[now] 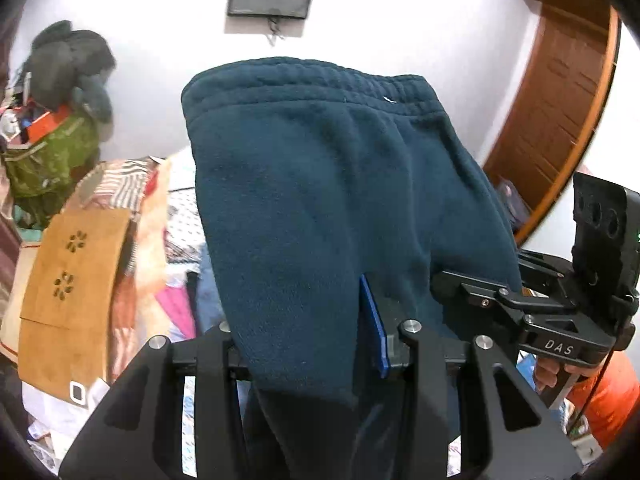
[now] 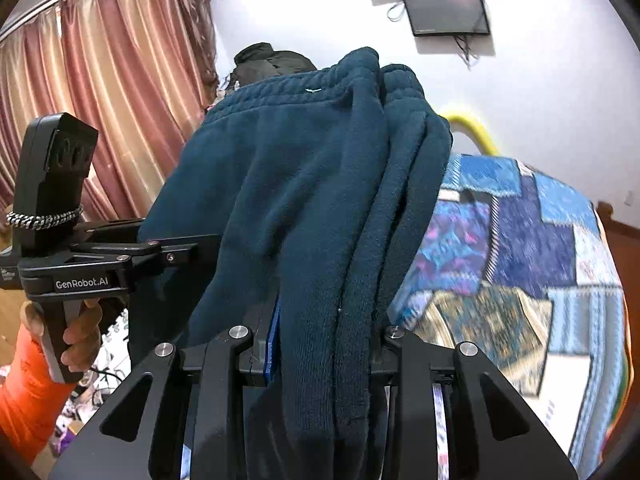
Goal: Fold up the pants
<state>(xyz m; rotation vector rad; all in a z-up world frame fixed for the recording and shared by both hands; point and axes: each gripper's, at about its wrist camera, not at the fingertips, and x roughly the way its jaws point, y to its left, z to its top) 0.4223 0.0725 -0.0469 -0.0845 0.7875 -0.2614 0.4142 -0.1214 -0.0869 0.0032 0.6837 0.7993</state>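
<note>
You have the dark blue pants [image 1: 304, 184] up in the air, held by both tools at once. Your left gripper [image 1: 320, 344] is pinching one side of the soft cloth, and you can see the blue pad [image 1: 374, 320] pressed against it. Your right gripper [image 2: 320, 340] is pinching the other side, where the cloth is bunched into thick ridges between its fingers. Both sets of jaws are pressed in on the pants, not spread wide.

The stretchy waistband [image 1: 296, 84] is at the far end, pointing away from you toward the white wall [image 1: 400, 32]. The cloth hangs and droops over both tools, so nothing carries the pants but your two grips.

You hold them at two spots so the pants stay wide and do not crumple into a ball. That makes it easier to lay them down flat and make a neat fold.

In the left view your right gripper sits at the right edge, in a hand [image 1: 550, 368] with an orange sleeve [image 1: 608, 396]. In the right view your left gripper shows at the left edge, in your other hand [image 2: 80, 336].

The patchwork blanket [image 2: 520, 248] lies below on the right. It looks like the spot to lay the pants, but the view is blurry, so that is only a guess. The fold does not look finished yet.
</note>
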